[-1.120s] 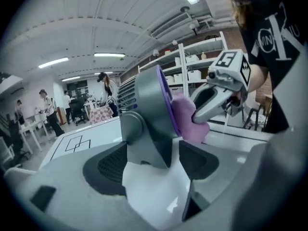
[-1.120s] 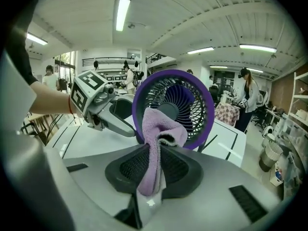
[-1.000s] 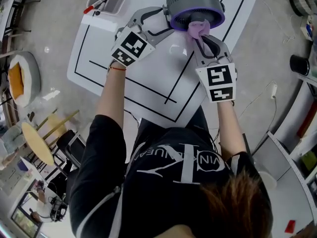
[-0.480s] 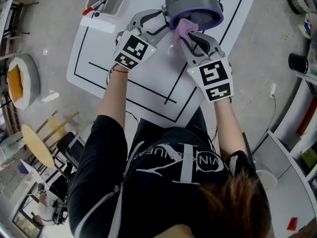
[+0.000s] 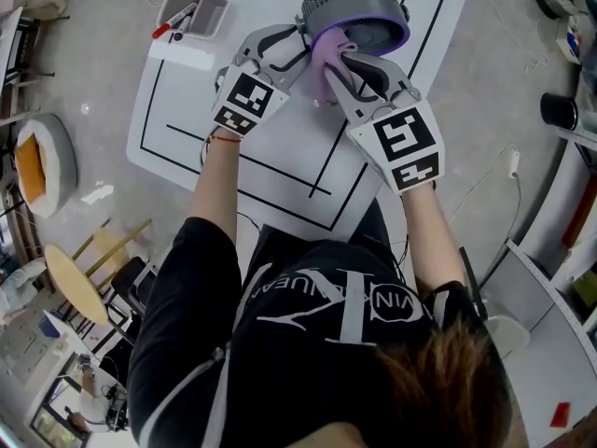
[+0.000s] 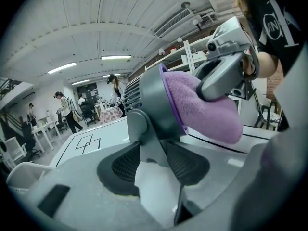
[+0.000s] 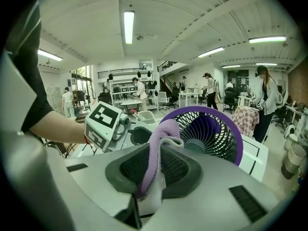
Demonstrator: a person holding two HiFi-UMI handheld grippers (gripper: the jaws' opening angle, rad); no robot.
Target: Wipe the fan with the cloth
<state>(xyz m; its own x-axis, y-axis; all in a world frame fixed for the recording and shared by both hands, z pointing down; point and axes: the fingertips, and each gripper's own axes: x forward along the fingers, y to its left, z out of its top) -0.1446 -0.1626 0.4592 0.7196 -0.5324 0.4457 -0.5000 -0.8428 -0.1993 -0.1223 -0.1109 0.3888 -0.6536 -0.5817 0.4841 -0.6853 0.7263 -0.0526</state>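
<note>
A grey fan with a purple front ring stands on the white table, its face turned towards me. My left gripper is at the fan's left side. Its jaws have just been closing, and in the left gripper view the pads press on the fan's grey side post. My right gripper is shut on a lilac cloth and holds it against the left of the purple ring. In the right gripper view the cloth hangs between the pads before the fan grille.
A grey bin with a red pen sits at the table's far left corner. A black cup and shelves stand to the right. A round stool is on the floor at the left. People walk far off in the gripper views.
The right gripper has carried the cloth from the middle of the fan's front to the ring's left side. The left gripper's jaws have narrowed onto the fan's side post.
</note>
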